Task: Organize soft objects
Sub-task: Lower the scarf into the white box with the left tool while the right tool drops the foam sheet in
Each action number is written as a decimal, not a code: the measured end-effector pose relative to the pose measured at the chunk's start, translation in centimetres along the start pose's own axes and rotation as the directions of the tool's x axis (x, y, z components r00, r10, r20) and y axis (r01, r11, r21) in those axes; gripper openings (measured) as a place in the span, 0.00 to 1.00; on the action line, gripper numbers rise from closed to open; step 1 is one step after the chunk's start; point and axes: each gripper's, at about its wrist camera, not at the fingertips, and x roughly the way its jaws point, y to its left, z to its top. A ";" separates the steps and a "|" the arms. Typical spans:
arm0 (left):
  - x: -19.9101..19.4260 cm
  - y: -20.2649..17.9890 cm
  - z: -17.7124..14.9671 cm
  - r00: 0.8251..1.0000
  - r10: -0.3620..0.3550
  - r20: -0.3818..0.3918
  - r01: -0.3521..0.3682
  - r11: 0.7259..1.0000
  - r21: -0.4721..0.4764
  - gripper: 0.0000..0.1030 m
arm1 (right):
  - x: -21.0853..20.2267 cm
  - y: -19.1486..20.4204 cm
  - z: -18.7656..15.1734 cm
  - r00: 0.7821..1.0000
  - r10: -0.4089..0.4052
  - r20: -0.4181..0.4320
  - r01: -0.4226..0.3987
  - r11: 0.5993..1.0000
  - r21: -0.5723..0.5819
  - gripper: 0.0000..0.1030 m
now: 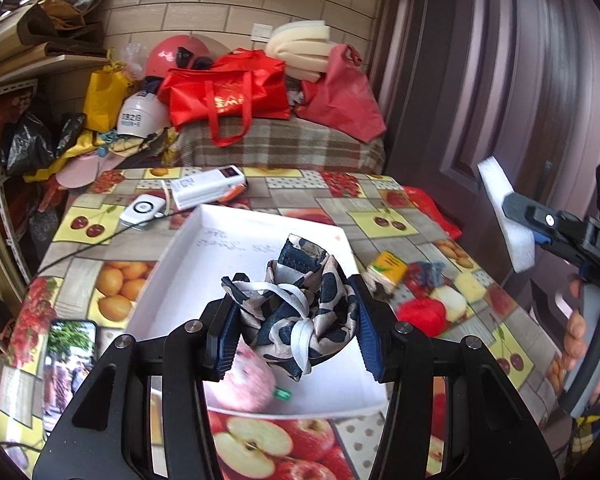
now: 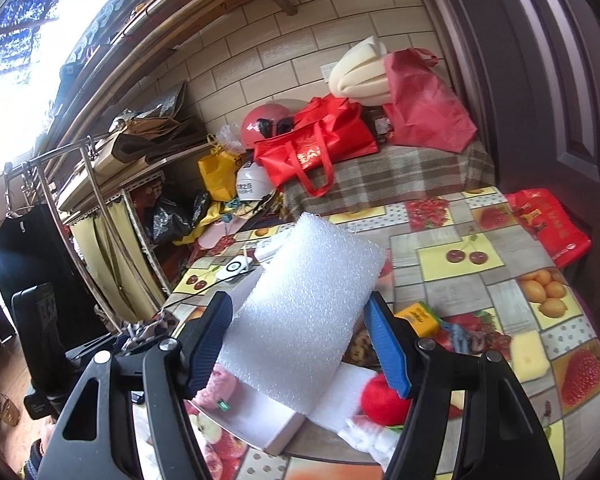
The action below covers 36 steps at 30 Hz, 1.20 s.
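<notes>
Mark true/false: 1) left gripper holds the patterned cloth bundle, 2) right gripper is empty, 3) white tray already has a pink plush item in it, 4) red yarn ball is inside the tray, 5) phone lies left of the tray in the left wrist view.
1) True. The left gripper is closed on the patterned cloth bundle above the white tray.
2) False. The right gripper clamps a white foam sheet.
3) True. A pink plush item lies at the tray's near end.
4) False. The red yarn ball sits on the tablecloth, right of the tray.
5) True. The phone lies left of the tray.
</notes>
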 end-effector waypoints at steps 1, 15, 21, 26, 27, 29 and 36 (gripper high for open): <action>0.1 0.3 0.3 1.000 0.008 0.004 -0.008 1.000 -0.003 0.48 | 0.3 0.3 0.1 1.000 0.005 -0.004 -0.005 1.000 -0.003 0.66; 5.8 5.2 3.3 0.991 0.133 -0.030 -0.135 0.988 -0.081 0.48 | 7.5 2.6 -0.3 0.989 0.054 -0.138 -0.056 0.998 -0.006 0.66; 8.7 6.6 2.6 0.986 0.150 -0.075 -0.158 0.980 -0.124 0.48 | 11.1 3.1 -1.6 0.979 0.039 -0.198 -0.042 0.999 -0.009 0.67; 9.5 7.8 2.5 0.984 0.156 -0.090 -0.169 0.971 -0.169 0.48 | 13.2 3.1 -2.0 0.977 0.034 -0.211 -0.031 0.999 0.020 0.67; 9.6 7.9 2.5 0.984 0.154 -0.091 -0.168 0.970 -0.174 0.49 | 13.5 3.1 -2.0 0.977 0.037 -0.211 -0.032 0.999 0.026 0.67; 9.8 8.2 2.7 0.983 0.158 -0.094 -0.172 0.970 -0.172 0.55 | 14.0 3.1 -2.1 0.978 0.039 -0.205 -0.033 0.999 0.034 0.70; 9.3 9.9 2.0 0.972 0.222 -0.082 -0.235 0.944 -0.233 0.99 | 12.4 1.5 -1.8 0.988 0.111 -0.104 -0.094 0.984 0.153 1.00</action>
